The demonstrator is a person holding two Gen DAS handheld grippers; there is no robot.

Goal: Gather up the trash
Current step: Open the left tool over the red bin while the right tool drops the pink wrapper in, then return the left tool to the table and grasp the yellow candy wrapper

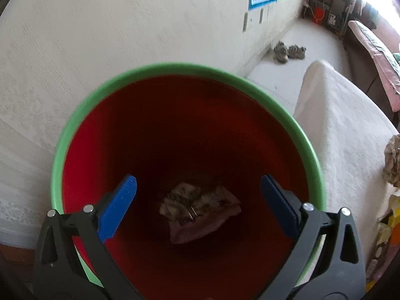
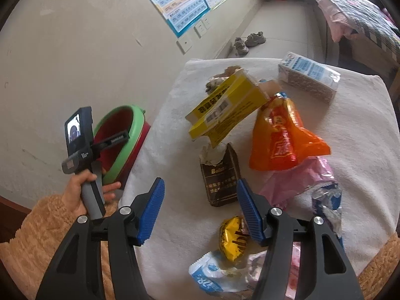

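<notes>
A red bin with a green rim (image 1: 175, 67) fills the left wrist view; a crumpled piece of paper trash (image 1: 200, 210) lies at its bottom. My left gripper (image 1: 198, 187) is open and empty, held over the bin's mouth; it also shows in the right wrist view (image 2: 112, 140) above the bin (image 2: 132, 130). My right gripper (image 2: 200, 207) is open and empty above a white-covered table (image 2: 175, 155) strewn with trash: a brown packet (image 2: 220, 177), a yellow box (image 2: 225, 107), an orange snack bag (image 2: 282, 137), a yellow wrapper (image 2: 232, 237).
A blue-and-white carton (image 2: 310, 75), a pink wrapper (image 2: 295, 180), a blue-and-white bag (image 2: 212, 275) and a crushed foil wrapper (image 2: 327, 202) also lie on the table. A white wall stands to the left. Shoes (image 2: 250, 41) lie on the floor beyond. A bed (image 2: 355, 15) stands at far right.
</notes>
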